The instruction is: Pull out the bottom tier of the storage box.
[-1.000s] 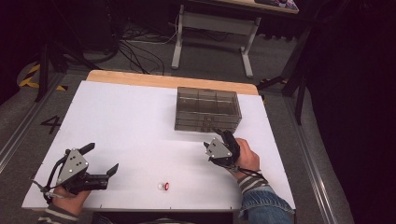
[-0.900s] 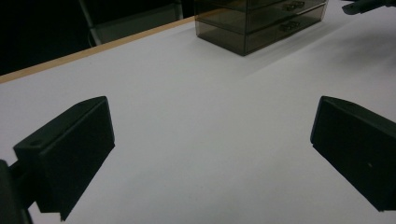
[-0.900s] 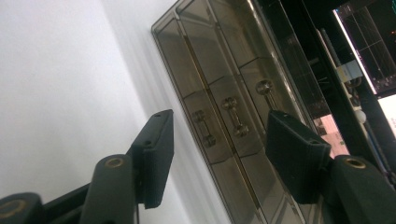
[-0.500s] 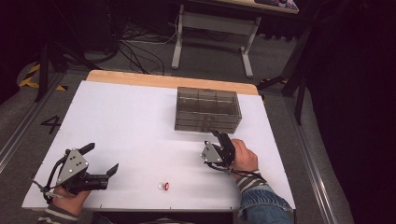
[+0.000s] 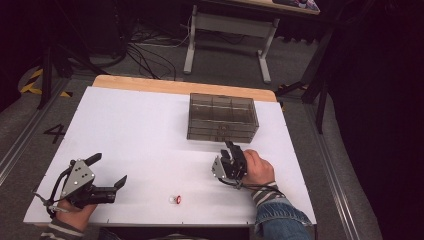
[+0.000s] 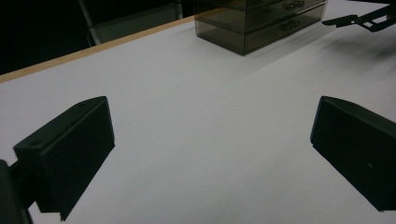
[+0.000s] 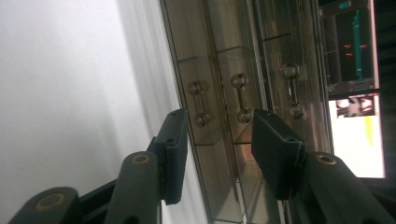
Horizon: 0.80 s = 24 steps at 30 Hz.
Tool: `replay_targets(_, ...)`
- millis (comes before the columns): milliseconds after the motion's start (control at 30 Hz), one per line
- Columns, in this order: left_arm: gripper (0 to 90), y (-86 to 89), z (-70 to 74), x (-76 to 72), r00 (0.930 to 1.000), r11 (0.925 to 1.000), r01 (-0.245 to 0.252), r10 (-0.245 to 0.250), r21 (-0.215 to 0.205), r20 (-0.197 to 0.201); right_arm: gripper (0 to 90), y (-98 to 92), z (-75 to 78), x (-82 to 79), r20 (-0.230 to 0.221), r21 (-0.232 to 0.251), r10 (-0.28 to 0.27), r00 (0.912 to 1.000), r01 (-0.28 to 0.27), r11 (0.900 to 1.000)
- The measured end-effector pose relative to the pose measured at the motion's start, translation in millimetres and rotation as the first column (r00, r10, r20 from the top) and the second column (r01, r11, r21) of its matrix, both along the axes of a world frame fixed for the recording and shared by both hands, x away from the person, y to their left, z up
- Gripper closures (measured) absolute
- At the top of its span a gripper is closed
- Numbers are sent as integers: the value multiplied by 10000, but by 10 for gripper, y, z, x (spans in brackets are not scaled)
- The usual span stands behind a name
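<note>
- High view: your right gripper (image 5: 231, 150) sits on the white table (image 5: 140, 130) just in front of the smoky drawer box (image 5: 222, 118), its tips pointing at the box's lower front. Your hand covers much of the body, so the gap between the jaws is hard to read from up here. Your left gripper (image 5: 107, 172) rests near the table's front left corner, well apart from the box, jaws spread wide with nothing between them. A small red-and-white object (image 5: 175, 199) lies near the front edge between your two hands; it is too small to identify.
- Left gripper view: your own two black jaws stand far apart at either side of the picture, both cut off by the frame, over bare table (image 6: 205, 116). The drawer box (image 6: 261, 23) is at the top, cropped by the upper edge, with two small handles just visible on its front. The tips of your right gripper (image 6: 359, 21) poke in at the top right corner, most of it out of frame.
- Right gripper view: the picture is rolled sideways. Your jaws have just been closing and stand part-way together, pads not yet on anything. Three clear dumbbell-shaped drawer handles show on the box front (image 7: 224, 56); the middle handle (image 7: 241, 98) lies just ahead of the gap between the jaws. Whether the tips touch the box you cannot tell.
</note>
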<state>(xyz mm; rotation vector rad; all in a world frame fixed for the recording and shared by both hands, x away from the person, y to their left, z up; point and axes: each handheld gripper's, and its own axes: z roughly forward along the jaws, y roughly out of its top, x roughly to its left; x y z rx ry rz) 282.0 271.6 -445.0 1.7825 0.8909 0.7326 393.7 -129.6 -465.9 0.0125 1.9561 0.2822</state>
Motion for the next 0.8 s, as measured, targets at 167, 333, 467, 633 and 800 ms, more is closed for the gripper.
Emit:
replay_targets(167, 4, -1, 0, 1, 10000, 10000, 1, -1, 11, 20, 593, 9, -35, 12, 171, -259, -36, 9998, 40, 9997)
replay_targets(333, 4, -2, 0, 0, 10000, 10000, 8, -8, 0, -4, 615, 20, -69, 27, 397, -526, -159, 9991, 180, 9985)
replay_targets(467, 4, -5, -1, 1, 10000, 10000, 7, -6, 42, -18, 641, 31, -117, 37, 922, -903, -272, 9954, 355, 9953)
replay_targets(633, 4, -2, -1, 1, 10000, 10000, -4, 4, 20, -5, 661, 42, -158, 55, 1266, -1188, -219, 9917, 370, 9922)
replay_targets(800, 4, -4, -1, 0, 10000, 10000, -1, 1, 26, -3, 679, 65, -198, 64, 1501, -1476, -198, 9885, 422, 9881)
